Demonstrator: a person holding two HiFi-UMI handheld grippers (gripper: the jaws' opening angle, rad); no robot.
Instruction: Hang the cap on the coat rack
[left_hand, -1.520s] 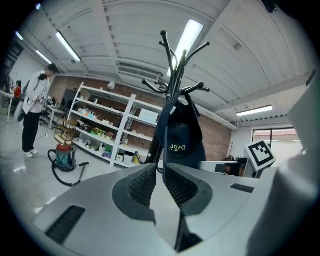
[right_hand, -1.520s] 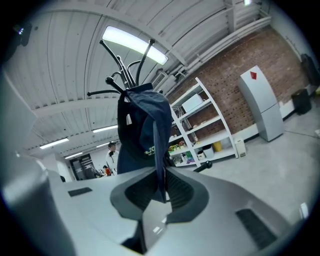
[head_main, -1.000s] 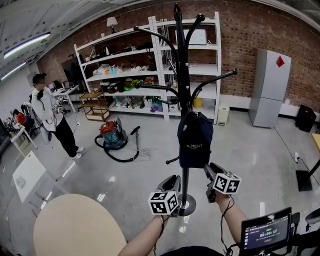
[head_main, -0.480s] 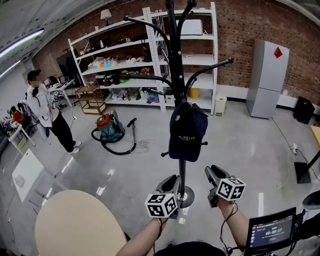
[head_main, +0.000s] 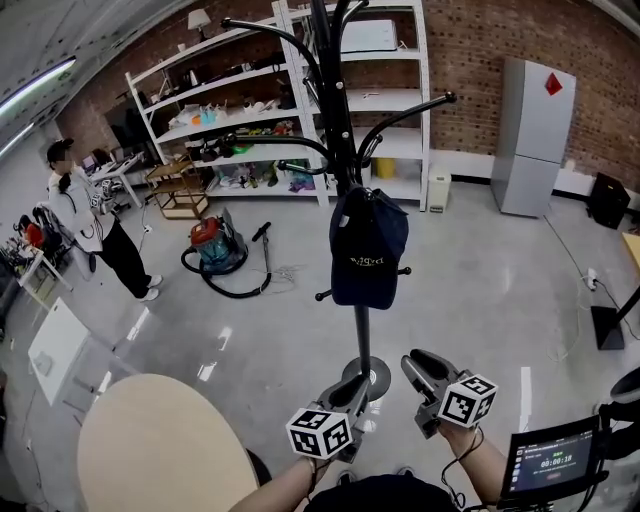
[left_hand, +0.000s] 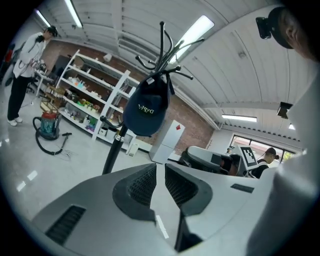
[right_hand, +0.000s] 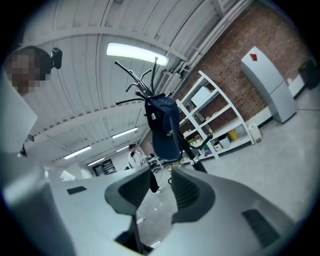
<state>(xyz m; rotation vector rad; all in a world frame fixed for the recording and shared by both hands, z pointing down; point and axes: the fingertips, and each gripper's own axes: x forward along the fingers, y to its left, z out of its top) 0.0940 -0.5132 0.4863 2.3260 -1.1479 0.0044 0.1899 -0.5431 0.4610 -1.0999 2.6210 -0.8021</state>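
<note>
So, tongs first. Our left gripper (left_hand: 160, 171) is all but closed, just a sliver of daylight between the pads and nothing in it. Our right gripper (right_hand: 160, 173) has just been opening its jaws; they stand well apart, with nothing between them either. Both are down low near our body, close to the foot of the coat rack (head_main: 362, 335) but not touching it.

The cap (head_main: 368, 250) is up on the rack, hanging free about midway up the pole with its brim pointing down. We can't quite tell which hook carries it, since the cap itself covers that spot, but it looks settled and no jaw is near it.

Our read: the hanging step is done and we're at the letting-go-and-backing-off bit. Next move calls for very little. Just keep both grippers clear of the pole so we don't rock the stand and shake the cap loose (those lower pegs stick out right around cap height).

Further out there's a round table (head_main: 160, 450) at our left, a vacuum cleaner (head_main: 205, 245) on the floor, white shelves (head_main: 250, 100) along the brick wall, and a person (head_main: 90, 225) standing off to the left.
</note>
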